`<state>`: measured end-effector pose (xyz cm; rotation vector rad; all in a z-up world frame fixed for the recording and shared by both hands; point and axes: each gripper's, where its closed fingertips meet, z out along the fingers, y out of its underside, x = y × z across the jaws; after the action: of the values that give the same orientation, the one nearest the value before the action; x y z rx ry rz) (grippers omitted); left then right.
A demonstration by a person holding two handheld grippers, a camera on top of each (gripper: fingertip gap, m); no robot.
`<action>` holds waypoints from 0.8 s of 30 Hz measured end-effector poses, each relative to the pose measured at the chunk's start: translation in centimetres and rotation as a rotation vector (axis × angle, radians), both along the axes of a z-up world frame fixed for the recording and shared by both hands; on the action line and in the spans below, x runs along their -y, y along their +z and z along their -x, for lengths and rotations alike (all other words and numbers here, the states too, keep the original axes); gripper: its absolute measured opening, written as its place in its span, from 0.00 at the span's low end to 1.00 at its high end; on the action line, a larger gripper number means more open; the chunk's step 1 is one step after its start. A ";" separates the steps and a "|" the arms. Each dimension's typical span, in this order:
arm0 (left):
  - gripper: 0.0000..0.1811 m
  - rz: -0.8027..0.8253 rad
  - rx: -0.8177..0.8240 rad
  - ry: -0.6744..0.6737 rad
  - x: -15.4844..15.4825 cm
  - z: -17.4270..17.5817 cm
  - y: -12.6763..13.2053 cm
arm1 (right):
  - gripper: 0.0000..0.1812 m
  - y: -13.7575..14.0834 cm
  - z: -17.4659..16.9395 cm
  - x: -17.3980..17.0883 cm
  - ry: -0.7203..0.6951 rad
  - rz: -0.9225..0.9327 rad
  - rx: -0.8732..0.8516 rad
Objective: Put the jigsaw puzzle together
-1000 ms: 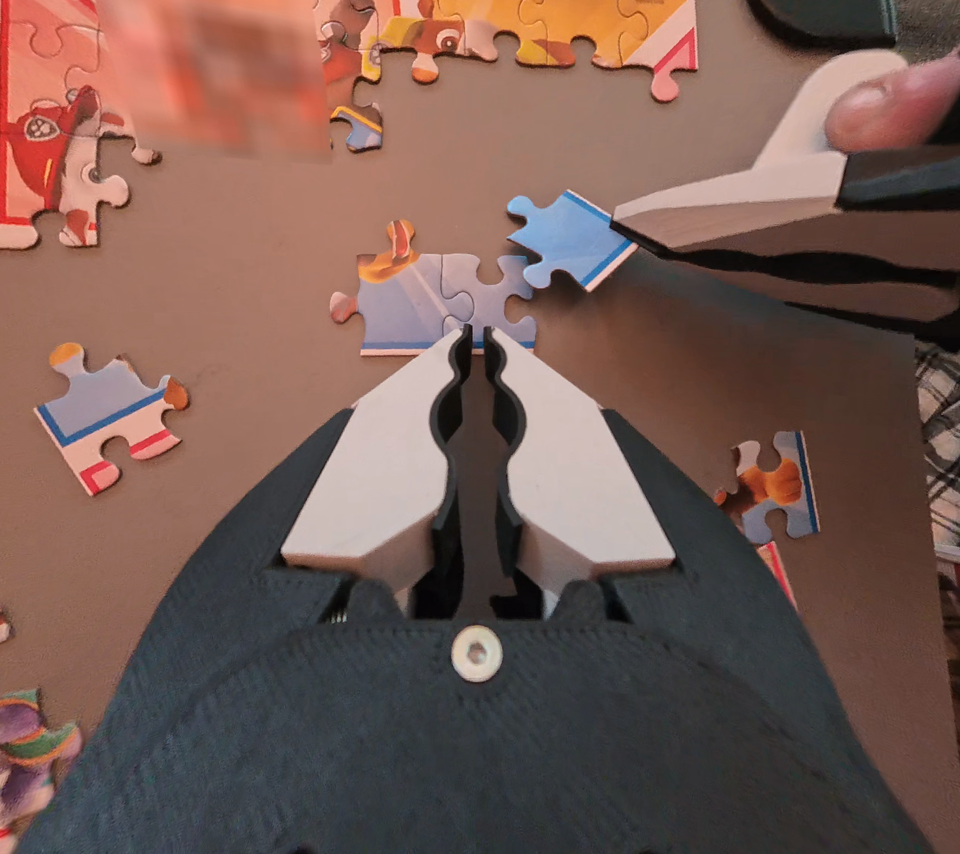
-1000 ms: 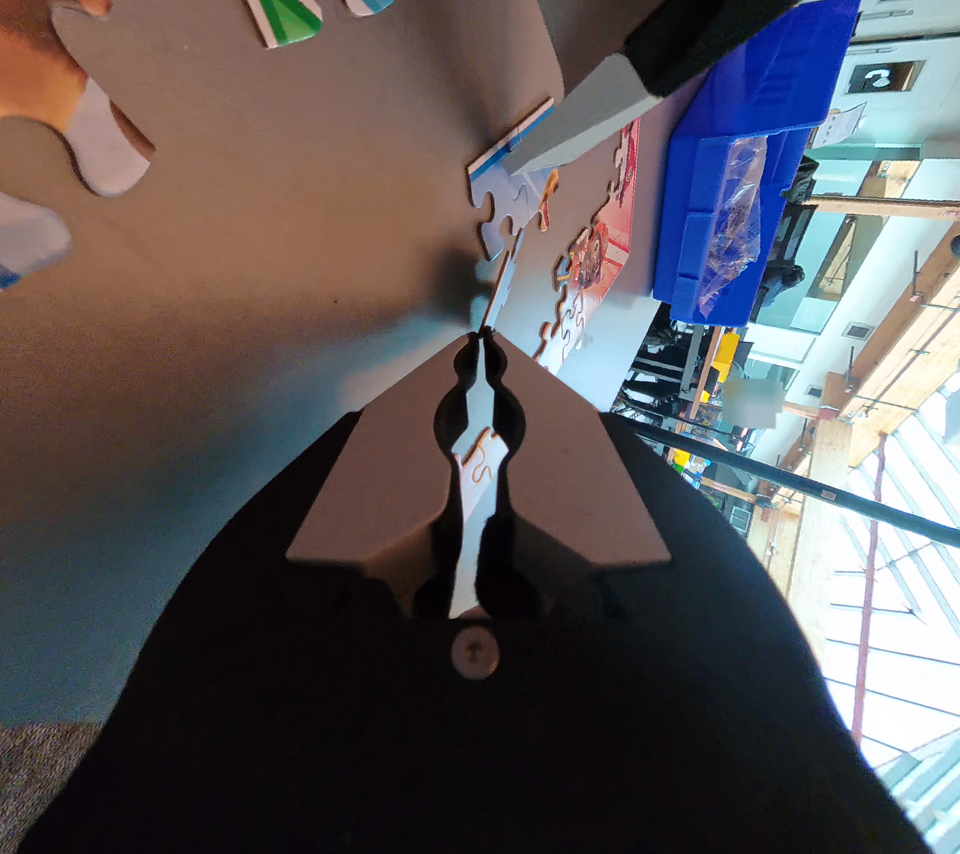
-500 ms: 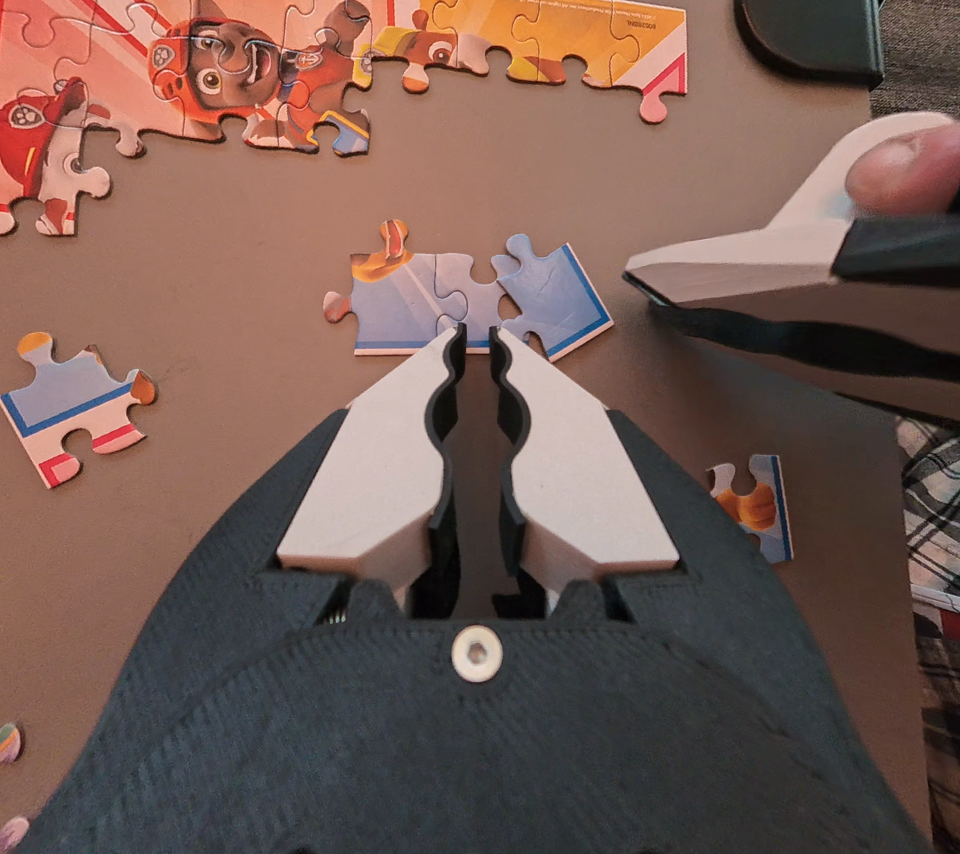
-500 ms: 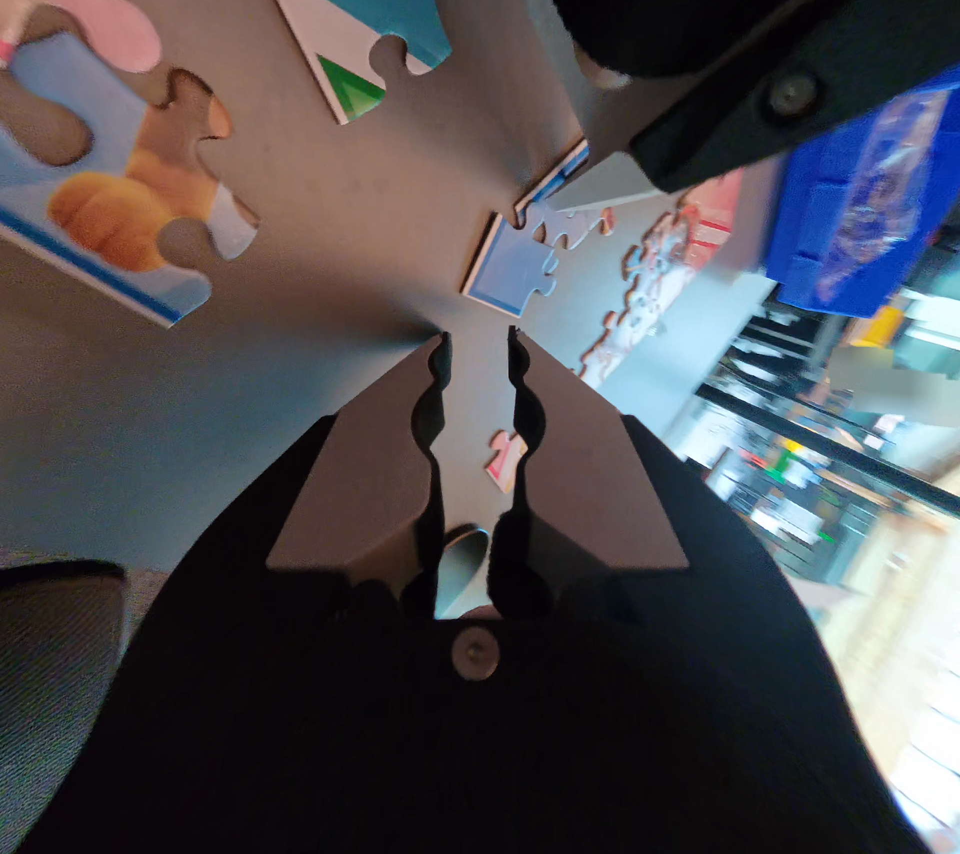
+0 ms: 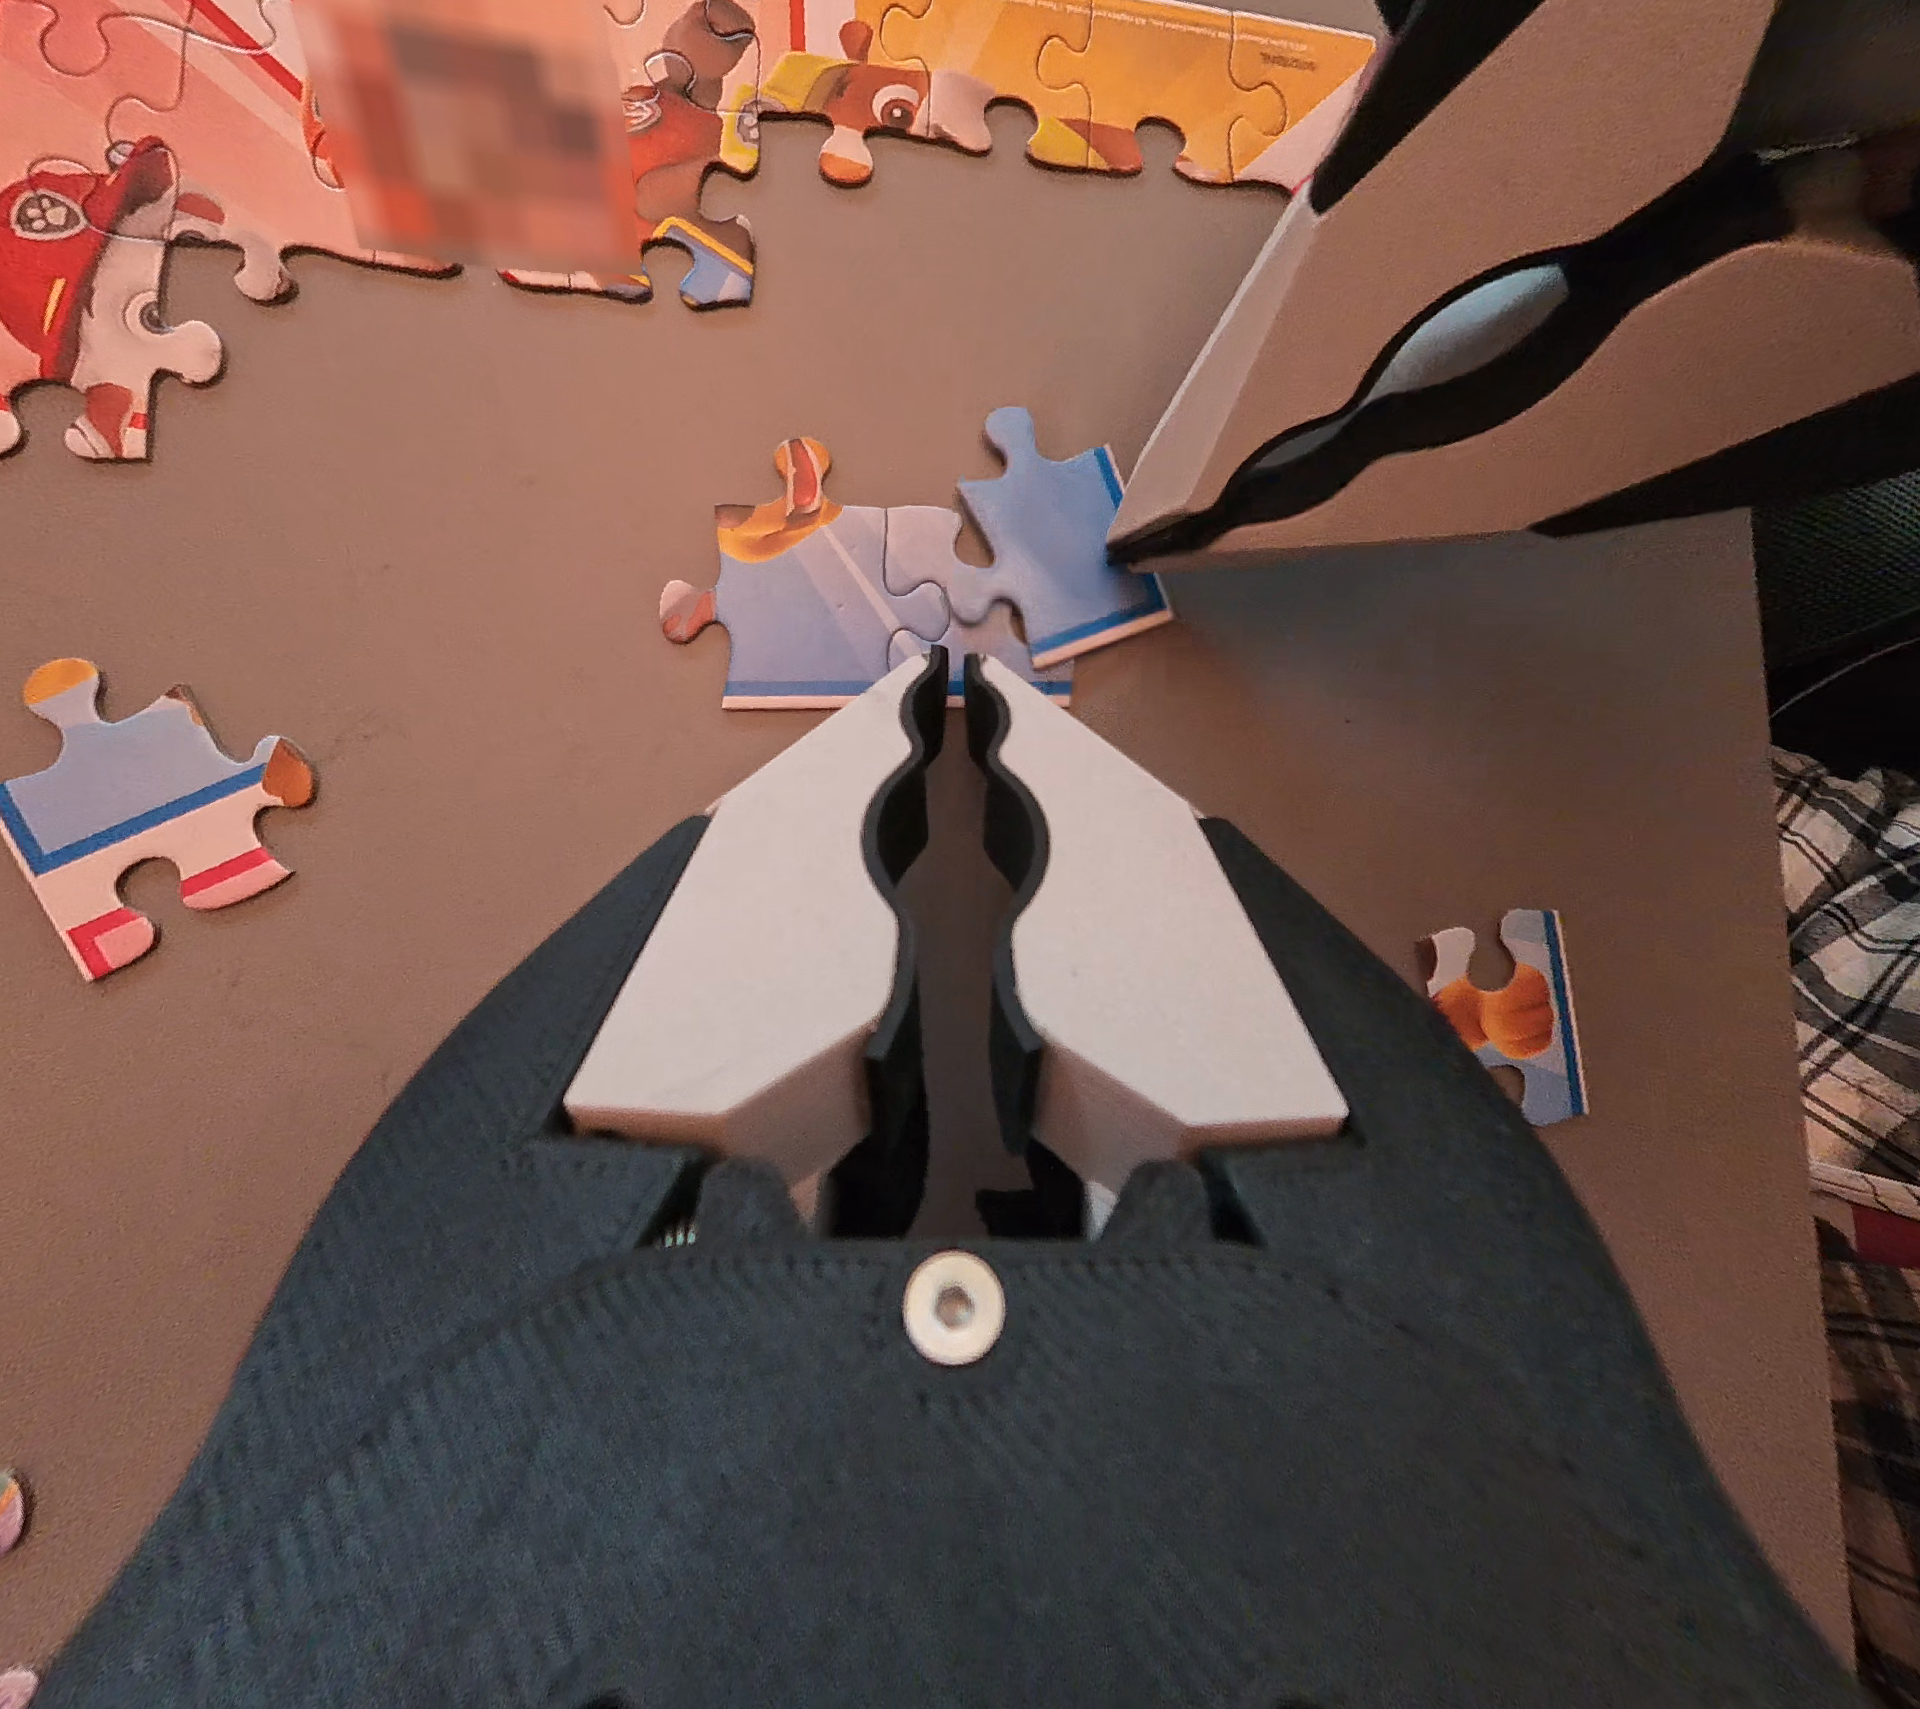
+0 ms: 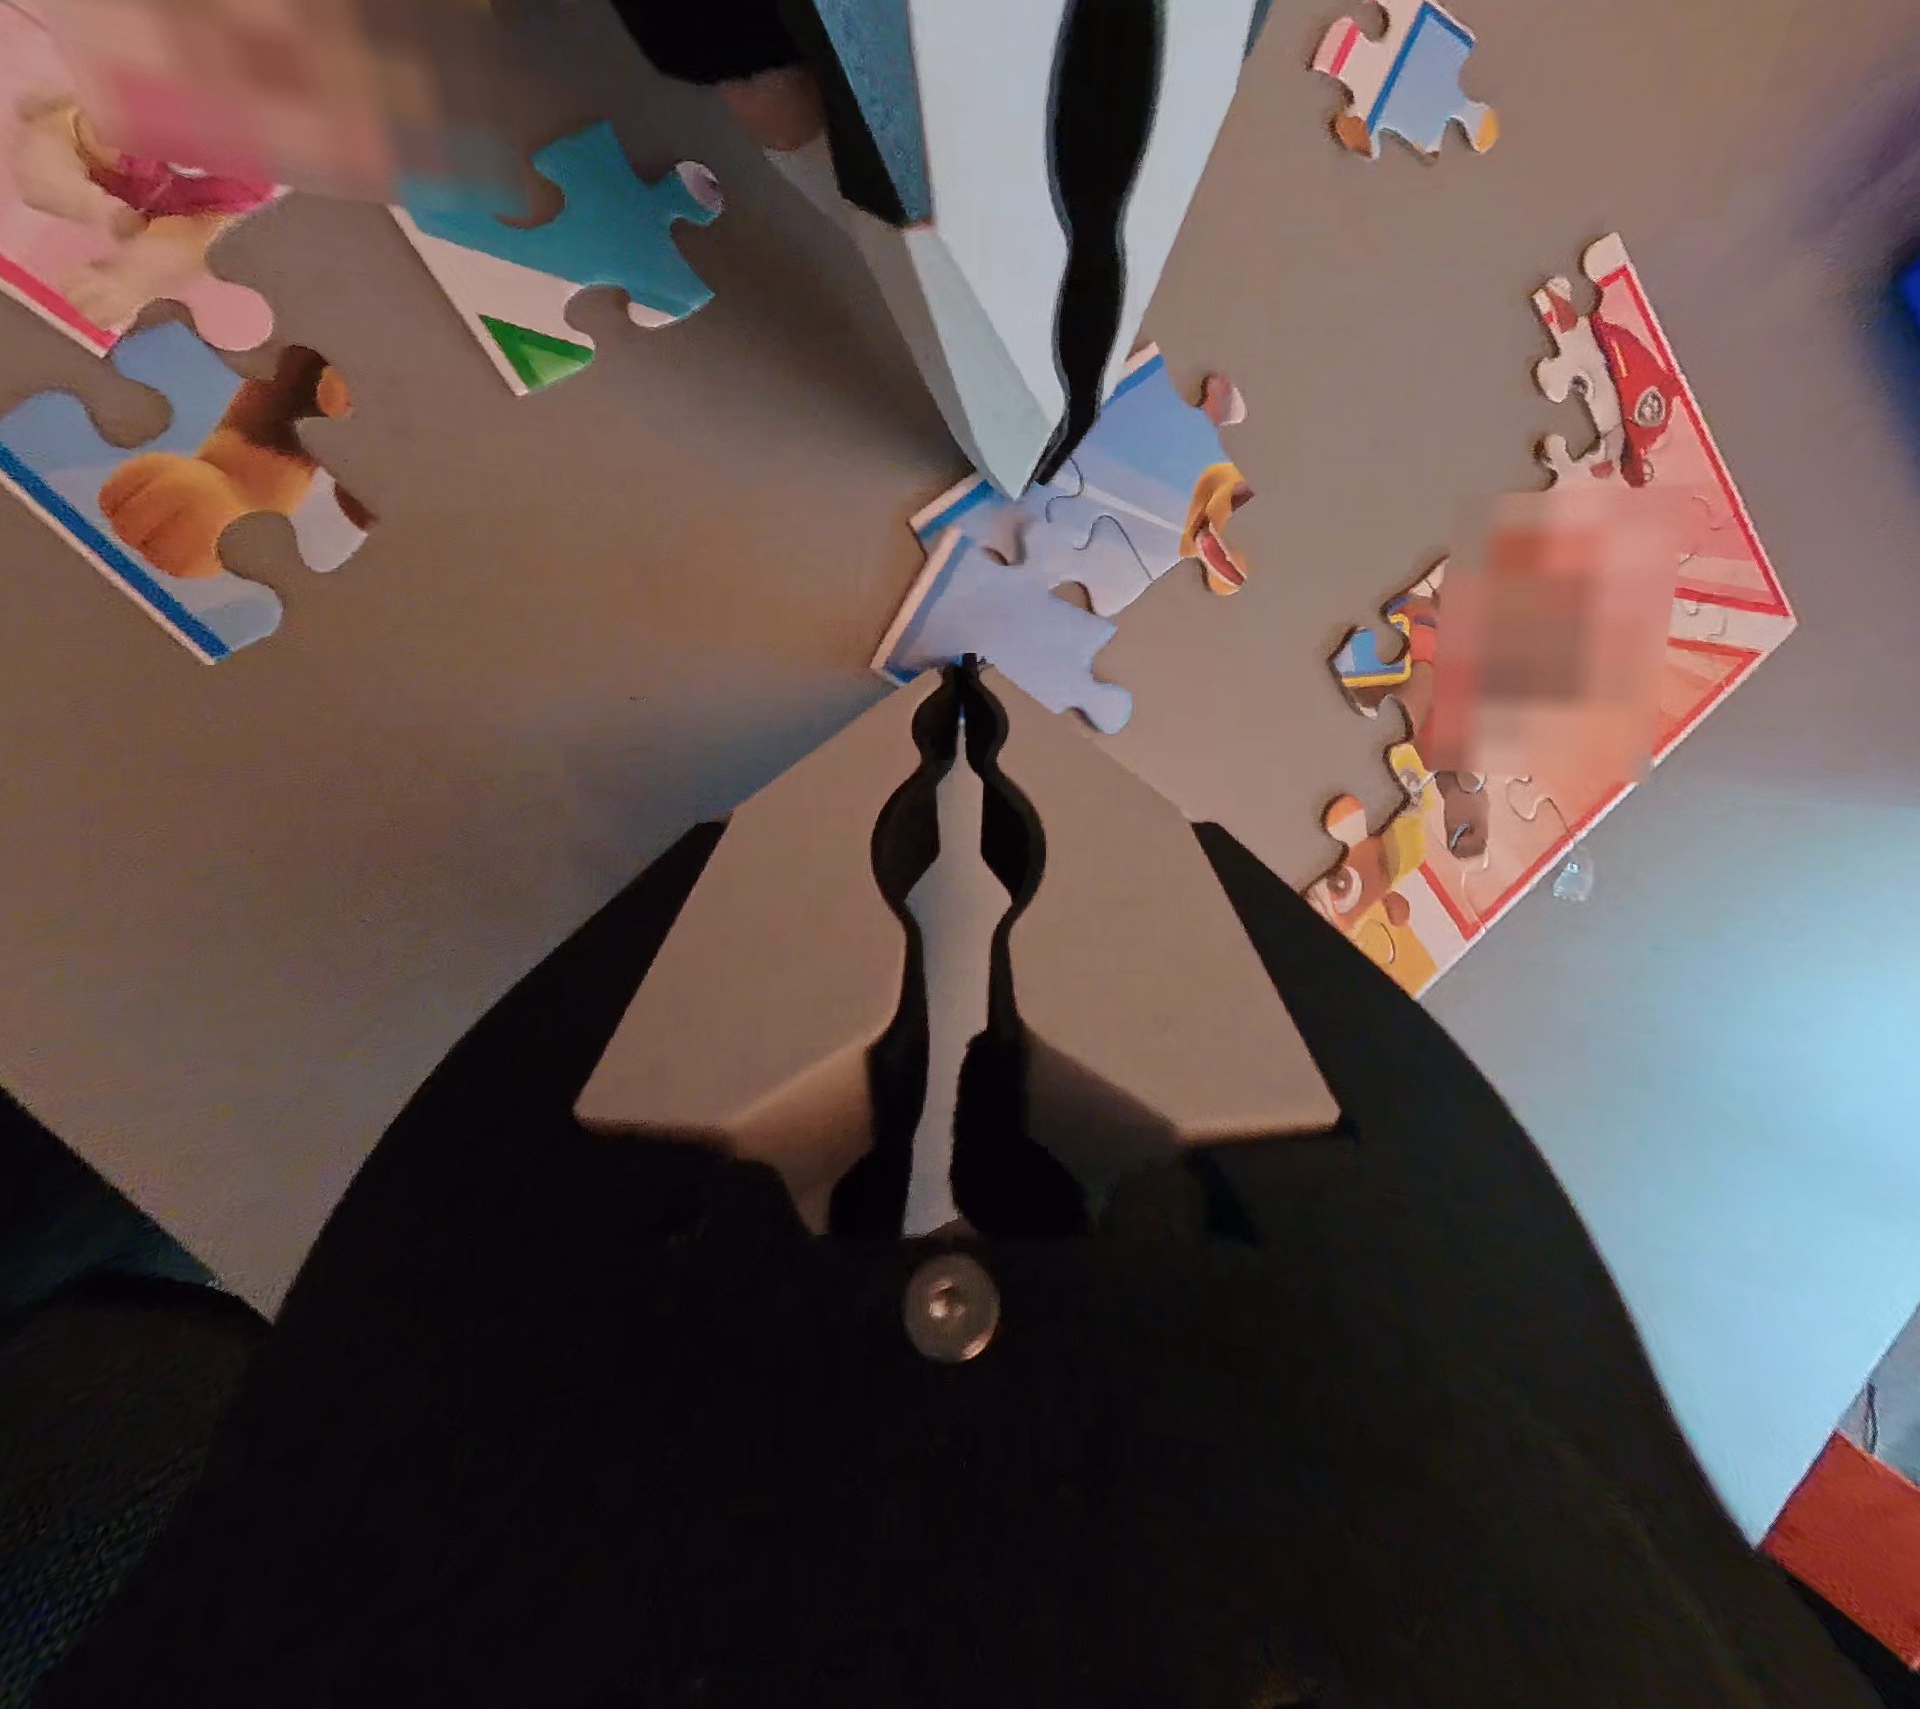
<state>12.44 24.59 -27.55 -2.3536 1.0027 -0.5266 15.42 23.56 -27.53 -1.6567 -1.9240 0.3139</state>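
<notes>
A joined pair of blue puzzle pieces lies mid-table. My left gripper is shut, with its tips pressing on the pair's near edge; it also shows in the right wrist view. A blue corner piece rests against the pair's right side, slightly askew. My right gripper is shut, with its tips touching that piece's outer edge, as the right wrist view shows too. There the corner piece meets the pair. The assembled red and orange strip lies along the far side.
Loose pieces lie at the left and near the table's right edge. Plaid cloth shows beyond that edge. In the right wrist view a teal piece, a dog piece and a striped piece lie around. The grippers are tip to tip, or close to it.
My right gripper carried the blue corner piece to the pair, let it go, then swung round and shut with its tips at the piece's outer edge. My left gripper stayed on the pair.
</notes>
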 end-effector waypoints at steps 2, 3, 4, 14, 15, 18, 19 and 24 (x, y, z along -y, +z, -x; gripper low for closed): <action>0.01 -0.001 -0.002 -0.001 0.0 0.0 0.0 | 0.00 0.0 -0.2 -0.1 -0.059 0.024 -0.008; 0.01 -0.002 -0.005 -0.002 0.0 0.0 0.0 | 0.00 -0.1 -0.4 0.0 -0.104 0.054 -0.009; 0.01 -0.002 -0.006 -0.002 0.0 0.0 0.0 | 0.00 -0.1 -0.6 0.1 -0.147 0.088 -0.009; 0.01 -0.010 -0.018 0.002 0.0 0.0 0.0 | 0.00 0.3 -0.6 2.0 -0.279 0.193 -0.003; 0.01 -0.009 -0.017 0.003 0.0 0.0 0.0 | 0.00 0.8 -0.1 2.3 -0.245 0.197 -0.027; 0.01 -0.008 -0.016 0.004 0.0 0.0 0.0 | 0.00 1.6 0.6 2.0 -0.163 0.081 -0.025; 0.01 -0.007 -0.016 0.003 -0.1 0.0 0.0 | 0.00 1.3 0.6 1.5 -0.148 0.052 -0.002; 0.01 -0.006 -0.028 -0.001 -0.1 0.0 0.0 | 0.00 0.1 1.0 0.3 -0.058 0.064 -0.002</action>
<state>12.41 24.64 -27.57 -2.3618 1.0162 -0.4920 14.39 23.30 -27.42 -1.7491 -1.8779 0.3571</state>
